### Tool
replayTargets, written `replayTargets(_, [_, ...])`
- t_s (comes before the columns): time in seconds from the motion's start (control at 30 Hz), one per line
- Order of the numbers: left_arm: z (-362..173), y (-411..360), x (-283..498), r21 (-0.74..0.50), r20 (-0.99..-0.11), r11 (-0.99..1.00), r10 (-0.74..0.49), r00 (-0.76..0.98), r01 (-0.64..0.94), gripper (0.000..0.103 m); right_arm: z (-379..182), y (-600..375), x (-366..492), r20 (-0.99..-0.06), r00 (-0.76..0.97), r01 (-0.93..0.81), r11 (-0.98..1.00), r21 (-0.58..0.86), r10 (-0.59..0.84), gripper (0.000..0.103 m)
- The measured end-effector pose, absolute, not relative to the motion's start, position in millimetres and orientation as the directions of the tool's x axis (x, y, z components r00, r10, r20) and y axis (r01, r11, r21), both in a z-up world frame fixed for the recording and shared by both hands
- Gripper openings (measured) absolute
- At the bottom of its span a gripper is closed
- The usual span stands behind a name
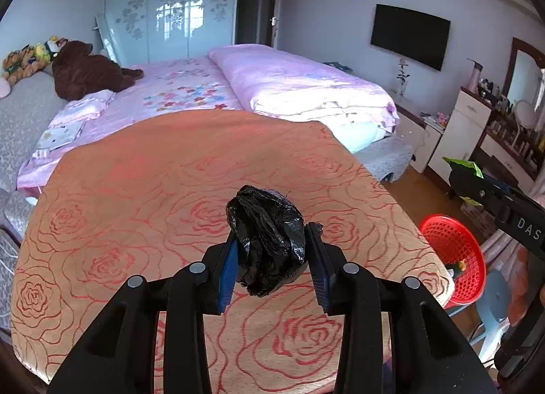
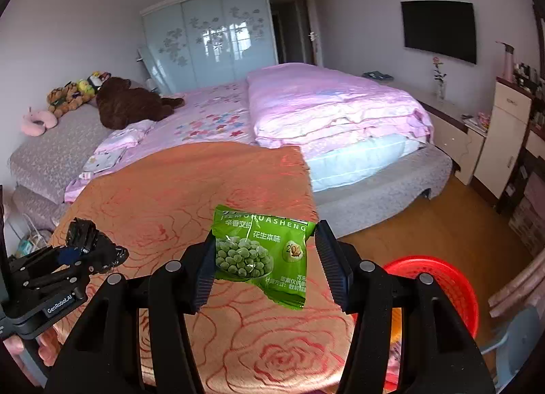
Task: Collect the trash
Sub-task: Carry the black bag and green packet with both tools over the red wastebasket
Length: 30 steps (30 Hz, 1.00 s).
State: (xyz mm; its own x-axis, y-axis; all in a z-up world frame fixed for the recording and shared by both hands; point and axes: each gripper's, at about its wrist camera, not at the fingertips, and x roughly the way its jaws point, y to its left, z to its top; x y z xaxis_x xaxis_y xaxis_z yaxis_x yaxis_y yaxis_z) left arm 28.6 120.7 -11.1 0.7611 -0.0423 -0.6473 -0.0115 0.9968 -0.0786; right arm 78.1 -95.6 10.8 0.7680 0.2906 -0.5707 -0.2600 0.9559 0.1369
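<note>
A crumpled black plastic bag (image 1: 269, 240) hangs above the rose-patterned table, and my left gripper (image 1: 274, 240) is shut on it. My right gripper (image 2: 264, 245) is shut on a green snack packet (image 2: 262, 254), also lifted over the table. A red mesh basket (image 1: 453, 257) stands off the table's right edge on a stool; its rim (image 2: 439, 278) shows behind my right finger. The right gripper with the green packet (image 1: 465, 165) shows at the right of the left wrist view. The left gripper (image 2: 81, 244) with the black bag shows at the lower left of the right wrist view.
The table (image 1: 136, 206) carries an orange cloth with red roses and sits at the foot of a pink bed (image 1: 289, 84). A pale blue stool (image 1: 494, 312) bears the basket. Cabinets and a dresser (image 1: 477, 128) line the right wall over wooden floor (image 2: 442, 223).
</note>
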Motion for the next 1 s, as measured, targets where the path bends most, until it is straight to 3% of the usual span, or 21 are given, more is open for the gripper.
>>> replayTargets(1.0, [-4.6,66.3,41.8,-0.037,-0.643,0.994,-0.099,0.759,0.099,0.036,-1.4,-145.8,48.7,-0.594,0.772,-0.161,0.974,0.158,0.224,0.053])
